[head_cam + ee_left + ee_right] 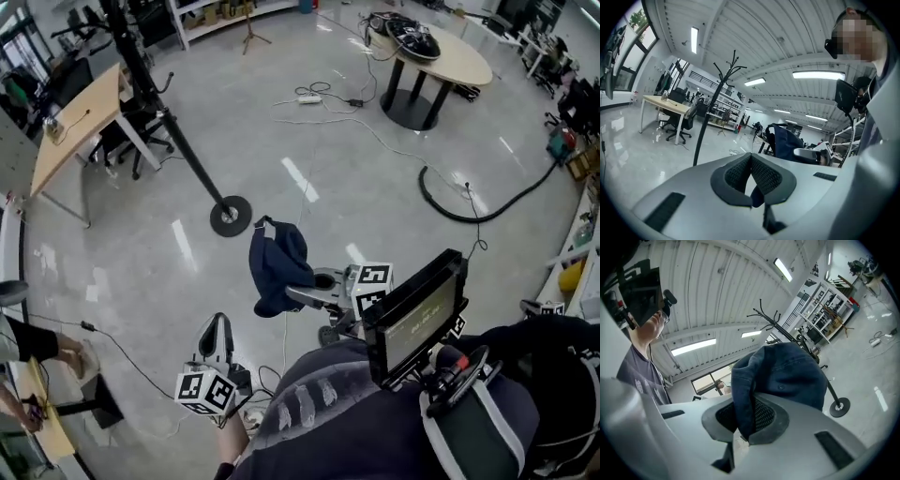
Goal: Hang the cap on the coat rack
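The cap (279, 262), soft navy cloth with stitched seams, hangs crumpled just short of the coat rack's (230, 216) round base. The right gripper (302, 296) pinches its edge between mesh-textured pads. The left gripper (216, 328), farther from the rack, has its jaws together, seemingly empty. The rack's hooks are cut off in the head view.

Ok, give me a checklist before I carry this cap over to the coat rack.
1. Dark blue fabric cap clamped in right tongs: ok.
2. Left tongs shut and empty: ok.
3. Black metal coat rack upright, hooks bare: ok.
4. Cap within reach of a hook: not ok, rack stands well off.
5. Cap's opening turned toward the rack: cannot tell.
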The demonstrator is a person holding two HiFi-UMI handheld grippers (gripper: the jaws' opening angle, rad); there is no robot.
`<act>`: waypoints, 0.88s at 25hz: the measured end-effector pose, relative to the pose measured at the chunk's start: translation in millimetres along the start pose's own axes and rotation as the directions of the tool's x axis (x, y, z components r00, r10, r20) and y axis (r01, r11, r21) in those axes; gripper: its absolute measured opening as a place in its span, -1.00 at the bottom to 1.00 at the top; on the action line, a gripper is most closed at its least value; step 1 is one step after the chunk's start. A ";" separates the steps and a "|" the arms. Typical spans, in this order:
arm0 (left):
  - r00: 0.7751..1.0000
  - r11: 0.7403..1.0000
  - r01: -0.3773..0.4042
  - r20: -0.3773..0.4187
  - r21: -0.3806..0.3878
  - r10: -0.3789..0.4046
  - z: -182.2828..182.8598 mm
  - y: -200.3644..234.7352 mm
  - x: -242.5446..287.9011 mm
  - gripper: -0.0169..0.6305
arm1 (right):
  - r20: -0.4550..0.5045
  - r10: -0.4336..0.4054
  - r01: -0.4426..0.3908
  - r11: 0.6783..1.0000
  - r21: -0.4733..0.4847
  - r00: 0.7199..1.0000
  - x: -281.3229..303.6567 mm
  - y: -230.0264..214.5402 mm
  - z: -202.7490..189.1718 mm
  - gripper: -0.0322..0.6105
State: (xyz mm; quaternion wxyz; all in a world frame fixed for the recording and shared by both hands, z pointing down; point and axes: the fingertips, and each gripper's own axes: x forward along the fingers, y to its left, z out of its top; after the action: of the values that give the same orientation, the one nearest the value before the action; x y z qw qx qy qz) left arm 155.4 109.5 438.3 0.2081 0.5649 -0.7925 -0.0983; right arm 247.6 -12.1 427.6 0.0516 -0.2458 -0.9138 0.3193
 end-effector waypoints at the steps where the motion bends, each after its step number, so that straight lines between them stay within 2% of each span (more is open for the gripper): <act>1: 1.000 1.000 0.002 -0.002 0.003 -0.002 0.7 -1.1 4.9 -0.93 | -0.009 0.009 -0.009 1.000 -0.011 1.000 1.0 -1.5 2.2 -0.86; 5: 0.998 0.998 0.055 -0.030 0.020 -0.054 2.9 -18.2 47.3 -0.93 | -0.014 0.008 -0.009 0.998 -0.057 1.000 -14.9 -10.4 20.1 -0.86; 10: 0.992 0.992 0.111 -0.064 0.056 -0.107 5.5 -45.9 91.3 -0.93 | 0.017 -0.079 0.080 0.996 -0.046 0.997 -57.5 -41.5 25.3 -0.86; 13: 0.992 0.991 0.108 -0.066 0.076 -0.103 5.0 -61.9 100.2 -0.93 | 0.044 -0.104 0.105 0.994 -0.017 0.994 -86.8 -55.2 23.8 -0.86; 17: 0.989 0.988 0.125 -0.096 0.095 -0.116 13.4 -72.1 124.7 -0.93 | 0.114 -0.106 0.108 0.994 -0.017 0.988 -102.7 -67.4 48.0 -0.86; 22: 0.991 0.993 0.074 -0.119 0.090 -0.064 15.1 -63.0 123.2 -0.93 | 0.126 -0.123 0.125 0.992 -0.005 0.984 -110.3 -76.9 60.0 -0.86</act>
State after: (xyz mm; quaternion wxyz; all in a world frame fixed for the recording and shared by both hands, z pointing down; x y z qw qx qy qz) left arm 168.6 -28.7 427.1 0.2230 0.6059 -0.7628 -0.0349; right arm 296.9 -150.7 433.9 0.0122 -0.1683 -0.9307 0.3245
